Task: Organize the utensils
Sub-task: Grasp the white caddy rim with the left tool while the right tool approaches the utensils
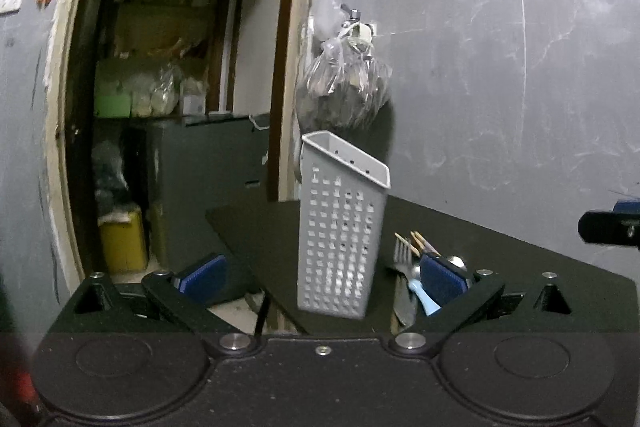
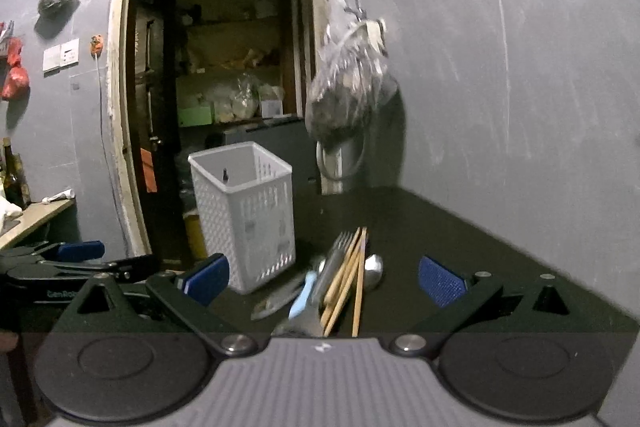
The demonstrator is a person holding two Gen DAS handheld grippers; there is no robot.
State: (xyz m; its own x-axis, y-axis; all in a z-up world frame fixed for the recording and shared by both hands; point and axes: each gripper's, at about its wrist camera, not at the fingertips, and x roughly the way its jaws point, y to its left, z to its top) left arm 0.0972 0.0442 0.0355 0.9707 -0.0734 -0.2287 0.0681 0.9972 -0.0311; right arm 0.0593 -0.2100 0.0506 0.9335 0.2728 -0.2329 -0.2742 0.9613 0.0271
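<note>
Both tongs, left (image 1: 322,281) and right (image 2: 324,279), gape empty. Utensils (image 2: 340,275) lie heaped on the surface (image 2: 480,235) beside the basket (image 2: 246,211): thin, stiff, probably slippery; pinch the handles.

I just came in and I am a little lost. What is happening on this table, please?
A person holds two grippers over a dark table to sort utensils. Both the left gripper and the right gripper are open and hold nothing. A grey basket stands upright and looks nearly empty. Beside it lie a fork, chopsticks, a spoon and other pieces, none put in yet.
</note>
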